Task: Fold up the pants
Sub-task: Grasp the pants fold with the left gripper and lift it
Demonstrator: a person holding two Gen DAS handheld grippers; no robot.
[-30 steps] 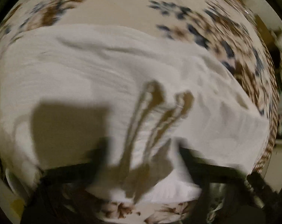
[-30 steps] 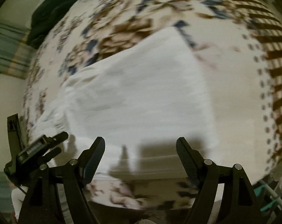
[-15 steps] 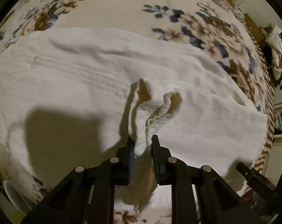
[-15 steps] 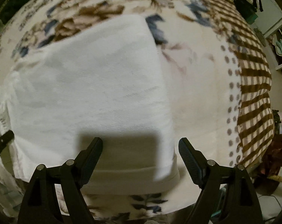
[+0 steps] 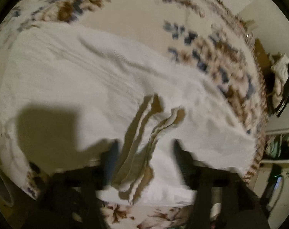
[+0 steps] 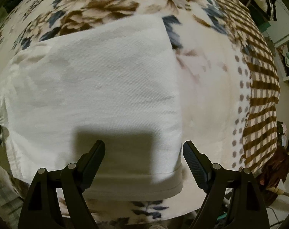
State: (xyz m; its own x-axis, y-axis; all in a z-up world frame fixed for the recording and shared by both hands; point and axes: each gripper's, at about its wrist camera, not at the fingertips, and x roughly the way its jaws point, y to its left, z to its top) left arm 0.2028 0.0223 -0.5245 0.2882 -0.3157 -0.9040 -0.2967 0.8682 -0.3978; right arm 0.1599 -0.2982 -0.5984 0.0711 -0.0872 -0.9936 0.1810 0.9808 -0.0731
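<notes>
White pants [image 5: 83, 80] lie folded on a floral blanket [image 5: 136, 9]. In the blurred left wrist view my left gripper [image 5: 144, 154] is open, its jaws wide apart on either side of a raised bunch of hem folds [image 5: 146, 133] that it does not hold. In the right wrist view the pants [image 6: 98, 87] lie flat with a neat right edge. My right gripper [image 6: 143, 154] is open and empty above their near hem.
The blanket [image 6: 211, 87] has a brown checked border [image 6: 259, 95] at the right. Clothes hang on furniture [image 5: 282, 84] at the right of the left wrist view. A white rim [image 5: 1, 189] shows at its lower left.
My left gripper was shut on the bunched hem half a second ago; its jaws now stand wide apart and the cloth is released. The right gripper has shifted only slightly.
</notes>
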